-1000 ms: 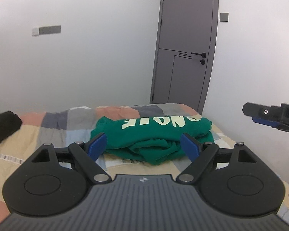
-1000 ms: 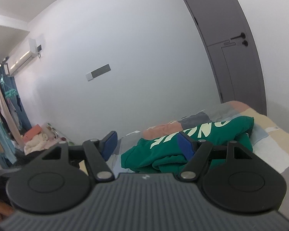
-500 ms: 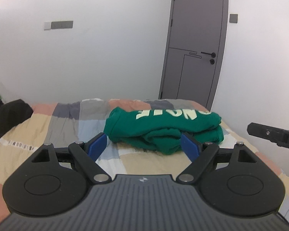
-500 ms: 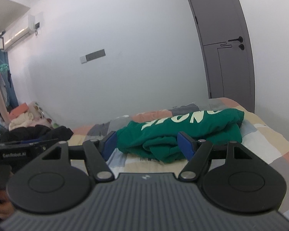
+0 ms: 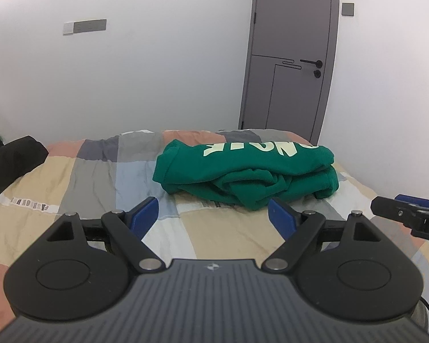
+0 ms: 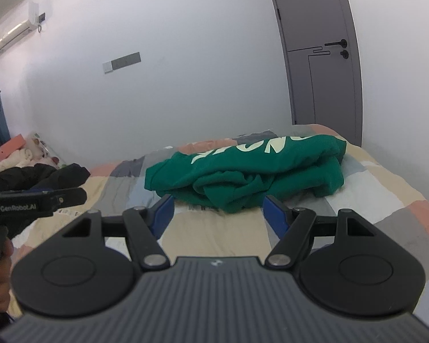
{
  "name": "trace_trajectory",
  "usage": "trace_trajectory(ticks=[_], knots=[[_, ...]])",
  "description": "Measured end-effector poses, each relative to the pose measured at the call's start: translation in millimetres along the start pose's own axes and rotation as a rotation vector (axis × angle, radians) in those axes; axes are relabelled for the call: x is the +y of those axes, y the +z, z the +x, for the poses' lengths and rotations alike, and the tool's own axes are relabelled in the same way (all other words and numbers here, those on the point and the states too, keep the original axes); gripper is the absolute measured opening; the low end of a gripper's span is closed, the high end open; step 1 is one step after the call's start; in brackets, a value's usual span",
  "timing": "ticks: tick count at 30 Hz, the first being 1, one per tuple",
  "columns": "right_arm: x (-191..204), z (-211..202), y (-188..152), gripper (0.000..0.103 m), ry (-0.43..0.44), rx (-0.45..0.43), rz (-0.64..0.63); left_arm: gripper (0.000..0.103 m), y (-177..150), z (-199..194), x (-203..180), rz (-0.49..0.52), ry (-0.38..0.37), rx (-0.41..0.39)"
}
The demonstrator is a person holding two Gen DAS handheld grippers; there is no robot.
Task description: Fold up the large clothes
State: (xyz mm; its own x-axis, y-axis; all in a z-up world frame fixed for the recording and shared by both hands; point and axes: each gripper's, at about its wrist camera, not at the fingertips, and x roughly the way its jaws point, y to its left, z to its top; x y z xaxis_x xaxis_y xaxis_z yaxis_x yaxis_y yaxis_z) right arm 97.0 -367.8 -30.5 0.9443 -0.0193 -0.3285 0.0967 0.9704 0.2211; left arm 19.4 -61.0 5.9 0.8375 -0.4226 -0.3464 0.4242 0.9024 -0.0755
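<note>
Hovering near green sweatshirt (image 5: 243, 168) at frame centre on bed (image 5: 100, 177), jaws released, empty, apparently positioned for grasp.
</note>
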Motion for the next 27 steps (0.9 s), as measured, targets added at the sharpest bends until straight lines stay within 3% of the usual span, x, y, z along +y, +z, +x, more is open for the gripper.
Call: trace_trajectory(ticks=[11,12,17,27], knots=[[-3.5,-4.4,1.4,0.072,-0.028,-0.001,-0.005,0.097,-3.2,2.3,-7.8,0.013,-0.003,-0.003],[-3.6,-4.8,2.5,0.073,-0.031,0.001,-0.007,0.1,-3.3,2.6,-7.5,0.014,-0.005,-0.001],[-5.4,-10.9,7.7,0.103,-0.066,-0.038,-0.019,0.102,-3.4,3.0,-6.3,0.003,-0.012,0.006],[-8.0,-18.1,15.5,0.103,-0.115,-0.052,-0.032,0.103,-2.5,-0.6,-9.5,0.008,-0.001,-0.004]])
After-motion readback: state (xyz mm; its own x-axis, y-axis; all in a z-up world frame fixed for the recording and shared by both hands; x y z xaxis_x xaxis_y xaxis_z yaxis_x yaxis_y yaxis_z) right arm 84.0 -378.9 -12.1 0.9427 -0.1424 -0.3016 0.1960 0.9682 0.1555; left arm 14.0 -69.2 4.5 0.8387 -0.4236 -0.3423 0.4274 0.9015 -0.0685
